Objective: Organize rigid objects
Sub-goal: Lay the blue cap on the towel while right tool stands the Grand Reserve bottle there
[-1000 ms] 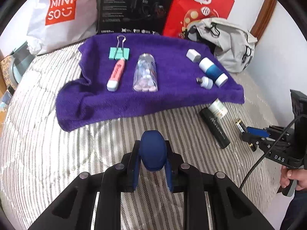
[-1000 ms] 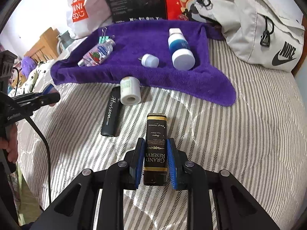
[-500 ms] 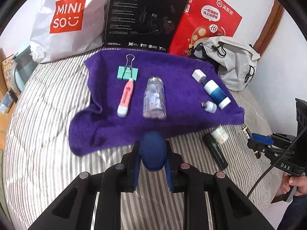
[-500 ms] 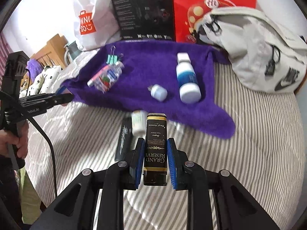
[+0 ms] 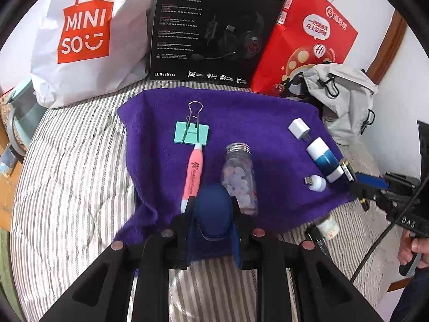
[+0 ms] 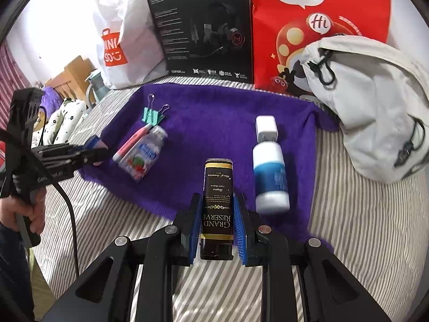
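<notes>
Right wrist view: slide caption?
Right gripper holds a black lighter over the purple towel, beside a white-blue bottle.

Both wrist views face forward, sharing the purple towel (image 5: 241, 112) (image 6: 219, 112) – close, from opposite sides.

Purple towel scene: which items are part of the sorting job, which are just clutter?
Job: purple towel, binder clip, pink pen, pill jar, white-blue bottle, white plug, black lighter held in right gripper.

Clutter: white shopping bag, black headset box, red paper bag, grey backpack.
</notes>
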